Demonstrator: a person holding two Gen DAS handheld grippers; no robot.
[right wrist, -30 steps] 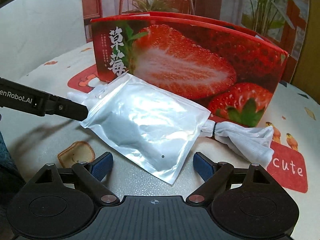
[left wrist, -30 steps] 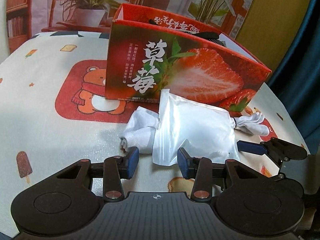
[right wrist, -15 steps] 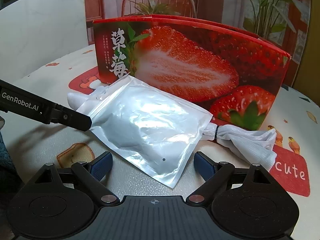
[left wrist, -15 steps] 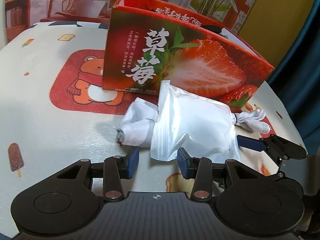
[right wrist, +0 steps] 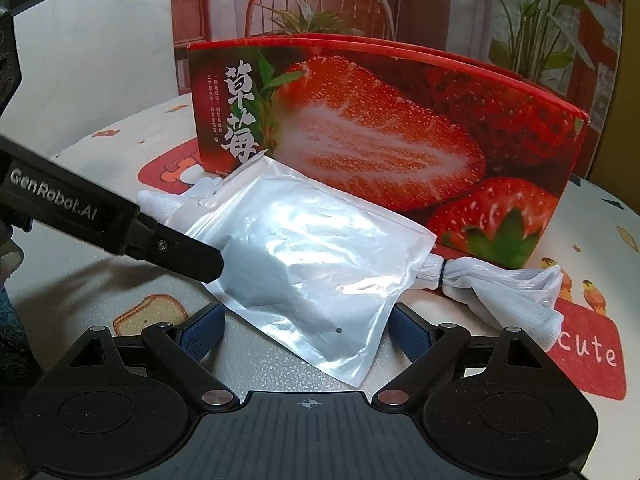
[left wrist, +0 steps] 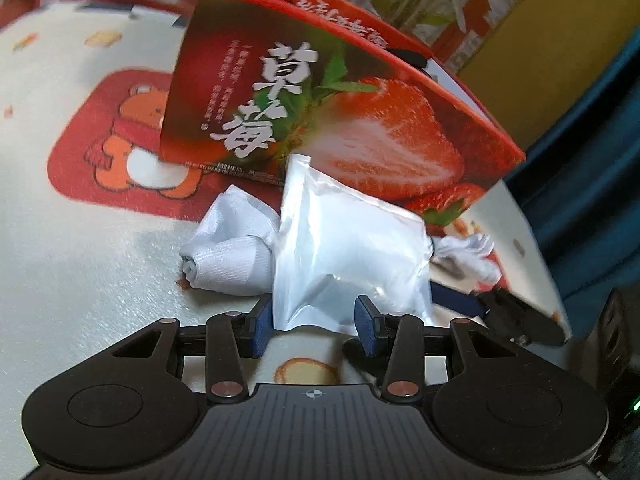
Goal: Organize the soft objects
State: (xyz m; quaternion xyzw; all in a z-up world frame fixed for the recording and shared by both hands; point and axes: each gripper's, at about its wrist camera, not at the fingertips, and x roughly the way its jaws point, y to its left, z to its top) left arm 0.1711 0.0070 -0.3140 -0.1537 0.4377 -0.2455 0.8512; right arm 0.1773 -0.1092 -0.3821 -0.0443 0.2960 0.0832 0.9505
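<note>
A clear plastic bag [left wrist: 348, 256] [right wrist: 308, 256] lies over white cloth [left wrist: 228, 252] on the tablecloth, in front of a red strawberry box [left wrist: 360, 120] [right wrist: 400, 140]. The cloth's tied end [right wrist: 508, 284] sticks out on the right. My left gripper [left wrist: 314, 322] is open, its blue pads at either side of the bag's near corner. My right gripper [right wrist: 304, 332] is open wide, the bag's lower corner between its fingers. The left gripper's finger [right wrist: 176, 252] reaches the bag's left edge in the right wrist view.
The table carries a cream cloth with a red bear patch [left wrist: 116, 140] and a red "cute" patch [right wrist: 588, 352]. Potted plants and a chair [right wrist: 316, 20] stand behind the box. A blue curtain [left wrist: 592, 184] hangs at the right.
My left gripper has moved forward so the bag's corner now sits between its pads. The right gripper has edged closer to the bag. Both stay open.
</note>
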